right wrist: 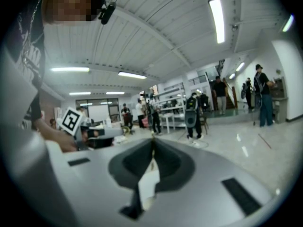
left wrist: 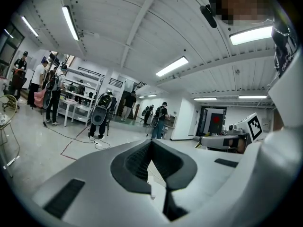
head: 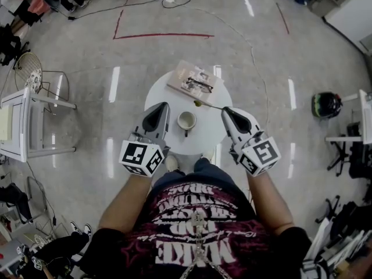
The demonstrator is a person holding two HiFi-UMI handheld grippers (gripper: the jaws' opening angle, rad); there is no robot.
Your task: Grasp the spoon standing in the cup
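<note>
Two grippers flank the cup (head: 186, 121) on the small round table (head: 158, 95): the left gripper (head: 166, 104) at its 9 o'clock, the right gripper (head: 224, 110) at its 3 o'clock. The right one has the action. Its jaws are pressed together on the spoon (head: 209, 105), and the right gripper view shows a thin sliver of handle pinched right at the tips.

The spoon isn't standing in the cup. It lies close to level, clear of the rim, at about 1 o'clock from the cup, between the cup and the book (head: 192, 79) up at 12. Its long axis runs roughly 9 to 3, with the bowl end pointing toward 9 and the handle end caught in the right gripper's tips.

Over on the left, the jaws are closed on each other with nothing between them, and the tips sit just beside the cup at 10 o'clock.

By my read, the grasp looks made. The hold sits at the far end of the handle, so the free bowl end could droop or pivot. The left gripper is the nearer one to that bowl end if it needs steadying.
</note>
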